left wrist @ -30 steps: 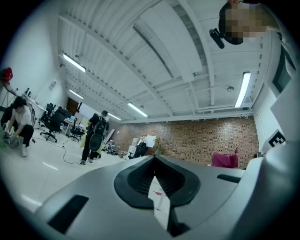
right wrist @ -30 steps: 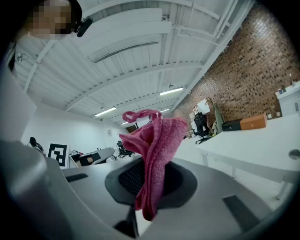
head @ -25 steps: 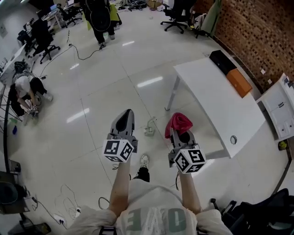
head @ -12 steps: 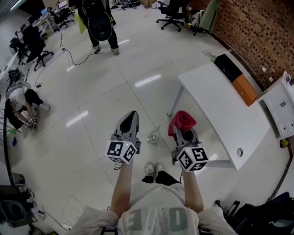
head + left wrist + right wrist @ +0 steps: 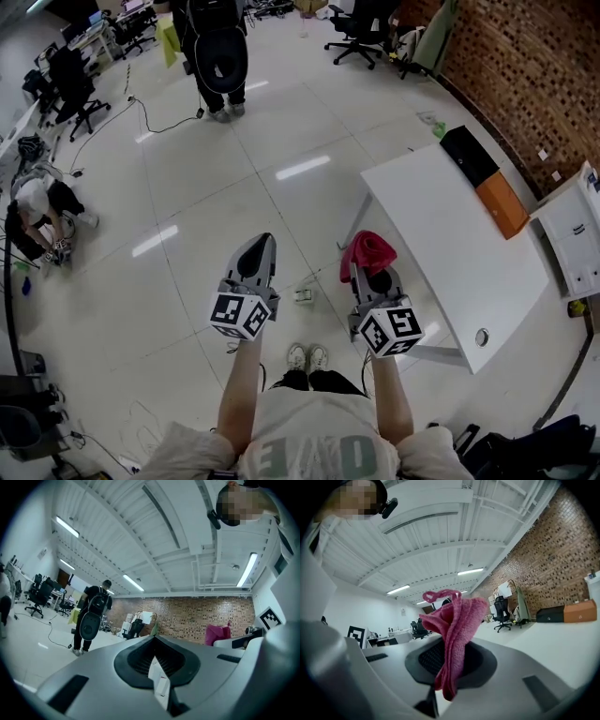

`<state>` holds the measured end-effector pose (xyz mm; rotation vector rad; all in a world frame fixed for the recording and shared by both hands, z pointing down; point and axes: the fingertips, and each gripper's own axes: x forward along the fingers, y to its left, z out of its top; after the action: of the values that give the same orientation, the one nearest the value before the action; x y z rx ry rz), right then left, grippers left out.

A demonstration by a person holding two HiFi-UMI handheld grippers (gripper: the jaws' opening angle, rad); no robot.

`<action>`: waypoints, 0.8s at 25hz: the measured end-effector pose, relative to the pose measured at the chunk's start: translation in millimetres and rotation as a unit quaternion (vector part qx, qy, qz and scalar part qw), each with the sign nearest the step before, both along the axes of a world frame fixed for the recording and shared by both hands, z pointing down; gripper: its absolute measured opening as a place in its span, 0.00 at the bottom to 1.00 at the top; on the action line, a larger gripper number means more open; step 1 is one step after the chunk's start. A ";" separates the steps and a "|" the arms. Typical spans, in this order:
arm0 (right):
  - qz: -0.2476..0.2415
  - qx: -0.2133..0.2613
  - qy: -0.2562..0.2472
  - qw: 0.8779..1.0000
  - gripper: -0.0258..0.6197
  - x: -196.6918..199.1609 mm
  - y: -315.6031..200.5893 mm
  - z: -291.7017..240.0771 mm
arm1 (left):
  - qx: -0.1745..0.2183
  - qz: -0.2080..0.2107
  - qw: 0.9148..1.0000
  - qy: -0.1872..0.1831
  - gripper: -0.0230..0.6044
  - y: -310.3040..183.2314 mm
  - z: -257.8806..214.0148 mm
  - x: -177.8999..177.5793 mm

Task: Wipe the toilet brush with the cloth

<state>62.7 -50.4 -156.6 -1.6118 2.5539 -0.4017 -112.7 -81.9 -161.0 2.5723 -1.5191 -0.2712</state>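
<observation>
- Head view: both grippers are held level at lower centre of the frame, side by side and apart.
- Head view: the left gripper [image 5: 259, 246] shows its jaws drawn together, with nothing visible between them.
- Head view: the right gripper [image 5: 368, 270] carries the pink cloth [image 5: 367, 250], bunched over its jaw tips.
- Head view: a white table [image 5: 450, 234] stands to the right of the right gripper; a black box [image 5: 469, 155] and an orange box [image 5: 502, 204] lie at its far edge, next to the brick wall [image 5: 525, 66].
- Head view: a standing person [image 5: 216, 47] is at the upper left and a crouching person [image 5: 42, 202] at the left edge.
- Left gripper view: the left gripper [image 5: 156, 656] has its jaws fully together and grips nothing. The cloth [image 5: 218, 633] shows at the right.
- Right gripper view: the right gripper [image 5: 449, 663] has its jaws clamped on the cloth [image 5: 457, 630], which stands up in folds above them while a short end hangs below.
</observation>
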 end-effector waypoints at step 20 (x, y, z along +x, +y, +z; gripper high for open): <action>-0.009 0.052 -0.009 0.999 0.09 36.6 -120.2 653.3 | 0.109 0.032 0.993 -0.025 0.04 -101.9 623.2 2.4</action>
<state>99.3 -170.6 496.7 -1.5439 2.5322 -0.2776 -110.3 -183.8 462.1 2.8103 -1.4955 -0.3889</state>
